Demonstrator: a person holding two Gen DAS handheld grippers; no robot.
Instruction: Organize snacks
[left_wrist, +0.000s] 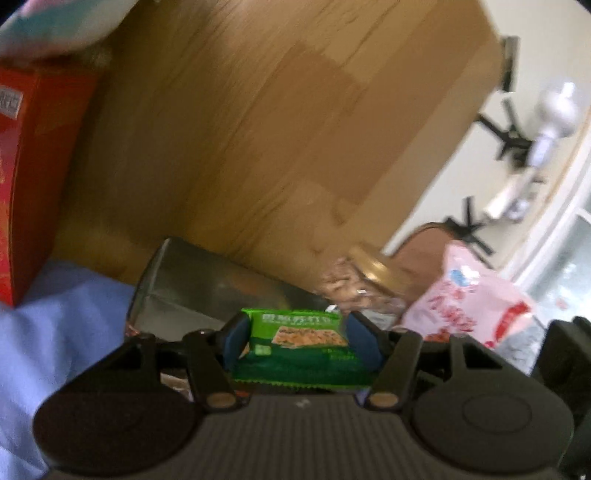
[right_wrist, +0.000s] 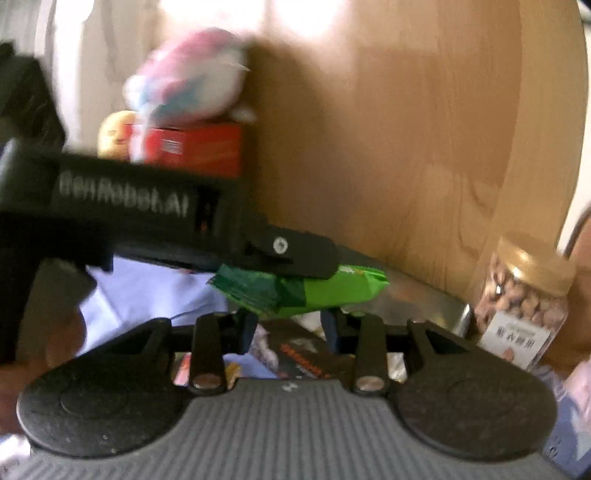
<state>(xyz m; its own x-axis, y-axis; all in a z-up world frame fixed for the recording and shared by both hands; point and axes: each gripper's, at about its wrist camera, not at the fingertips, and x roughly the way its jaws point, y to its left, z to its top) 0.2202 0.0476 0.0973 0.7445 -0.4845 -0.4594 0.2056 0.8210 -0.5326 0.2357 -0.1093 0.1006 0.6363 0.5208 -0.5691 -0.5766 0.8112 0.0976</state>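
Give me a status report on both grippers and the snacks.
Left gripper shut on green cracker pack. Right gripper looks shut on a dark packet, blurred. Metal tin just ahead; nut jar beside it.

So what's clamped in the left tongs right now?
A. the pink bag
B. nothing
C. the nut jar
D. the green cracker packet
D: in the left wrist view the blue pads of the left tongs press on either side of the green cracker packet.
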